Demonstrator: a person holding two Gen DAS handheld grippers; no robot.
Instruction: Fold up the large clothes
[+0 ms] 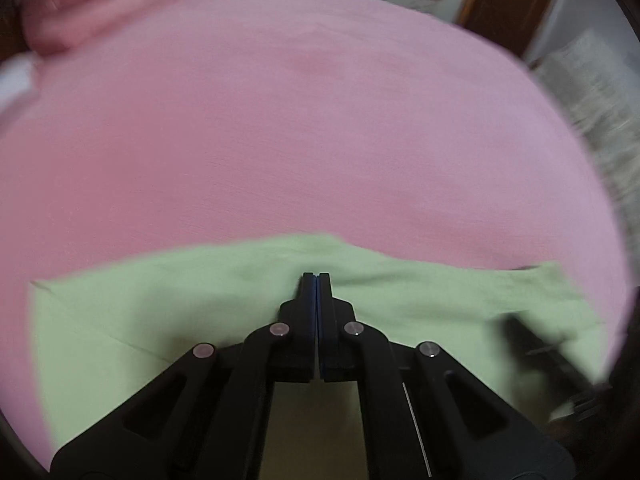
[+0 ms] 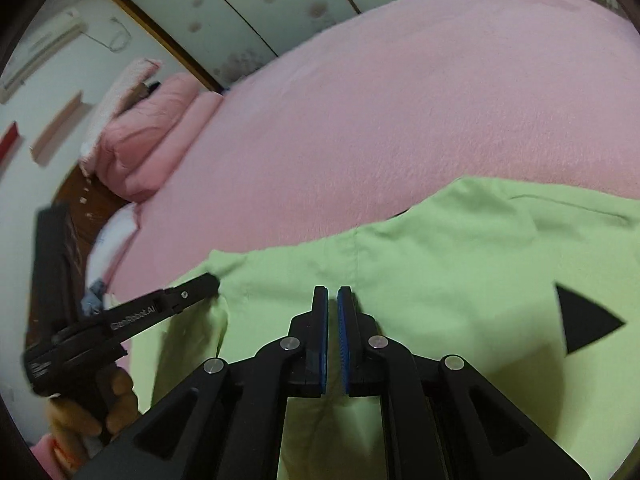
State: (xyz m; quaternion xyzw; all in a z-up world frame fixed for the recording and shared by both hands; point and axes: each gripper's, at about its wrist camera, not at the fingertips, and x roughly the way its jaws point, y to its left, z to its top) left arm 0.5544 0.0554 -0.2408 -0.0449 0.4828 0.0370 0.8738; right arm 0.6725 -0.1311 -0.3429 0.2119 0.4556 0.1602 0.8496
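A light green garment (image 2: 440,280) with a black triangle mark (image 2: 584,320) lies spread near the front of a pink bed (image 2: 400,100). My right gripper (image 2: 333,300) hovers over the garment's upper edge. Its jaws stand a narrow gap apart, with only cloth showing behind them. My left gripper (image 2: 212,280) comes in from the left, held by a hand (image 2: 100,408), and is shut on the garment's left edge, where the fabric bunches and hangs. In the left wrist view the left gripper (image 1: 316,278) has its pads together over the green garment (image 1: 160,312), and the right gripper (image 1: 532,344) is a dark blur at the right.
Pink pillows and a folded pink quilt (image 2: 140,140) are stacked at the bed's far left end. Behind the bed stands a wardrobe with floral glass doors (image 2: 260,20). An air conditioner (image 2: 44,48) hangs on the wall. The wide pink sheet (image 1: 300,140) stretches beyond the garment.
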